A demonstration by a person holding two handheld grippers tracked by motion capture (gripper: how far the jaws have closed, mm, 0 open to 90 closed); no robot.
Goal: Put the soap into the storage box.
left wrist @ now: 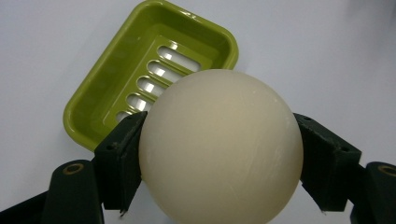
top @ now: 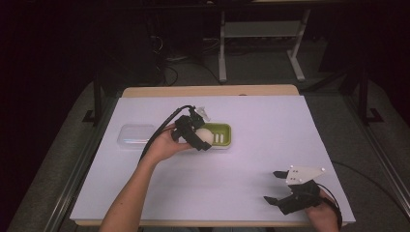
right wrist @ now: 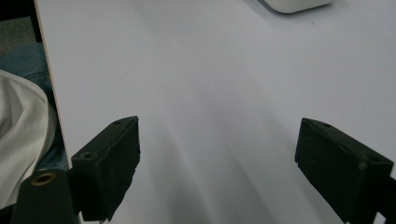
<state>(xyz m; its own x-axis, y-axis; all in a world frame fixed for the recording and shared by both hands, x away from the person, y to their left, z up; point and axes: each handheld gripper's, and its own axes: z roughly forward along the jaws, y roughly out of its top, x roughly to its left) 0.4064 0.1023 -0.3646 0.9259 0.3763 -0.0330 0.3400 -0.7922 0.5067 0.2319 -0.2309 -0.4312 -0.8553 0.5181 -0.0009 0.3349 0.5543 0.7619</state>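
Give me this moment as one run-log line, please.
left gripper: shut on cream ball | ball: above green soap dish | right gripper: open, idle

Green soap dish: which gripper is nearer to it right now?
Left. The left gripper is over the green soap dish, holding a cream ball. The right gripper sits open at the table's near right edge, well apart.
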